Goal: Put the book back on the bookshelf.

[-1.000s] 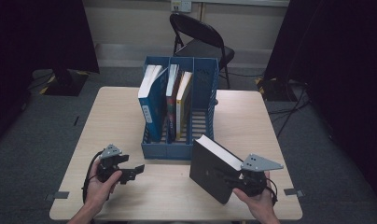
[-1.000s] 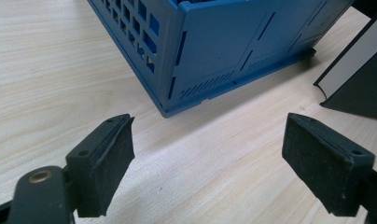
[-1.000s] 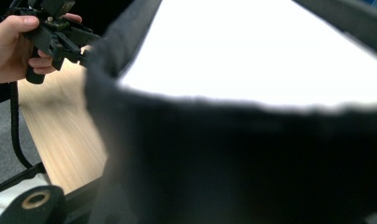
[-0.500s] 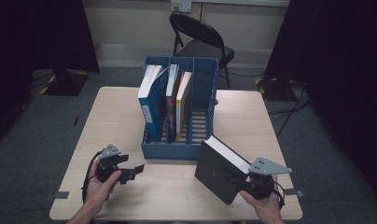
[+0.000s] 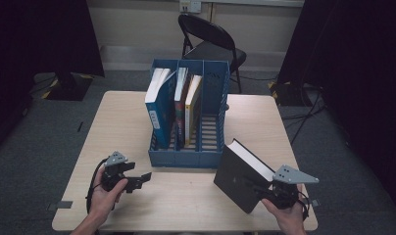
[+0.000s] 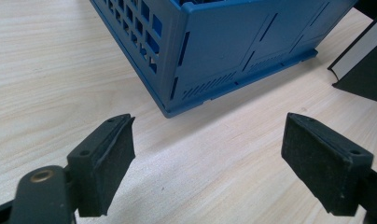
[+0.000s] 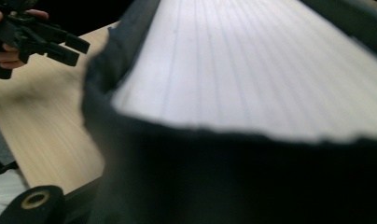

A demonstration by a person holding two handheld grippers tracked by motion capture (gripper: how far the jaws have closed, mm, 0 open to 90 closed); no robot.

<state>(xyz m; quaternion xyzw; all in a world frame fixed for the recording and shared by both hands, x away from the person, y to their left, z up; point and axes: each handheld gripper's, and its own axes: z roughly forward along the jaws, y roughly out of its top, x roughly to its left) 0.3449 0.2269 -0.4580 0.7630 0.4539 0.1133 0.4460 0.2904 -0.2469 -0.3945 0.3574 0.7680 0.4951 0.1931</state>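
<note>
High view: my right gripper [image 5: 264, 192], clamping the black book [image 5: 240, 175], has shifted right, away from the blue file rack [image 5: 188, 152]; my left gripper [image 5: 137, 180] idles wide.

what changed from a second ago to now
The right tool, shut on the black book, has carried it toward the table's right near corner, away from the blue file rack. The grip is unchanged. The left tool stayed open in place, and the rack's books did not move.
</note>
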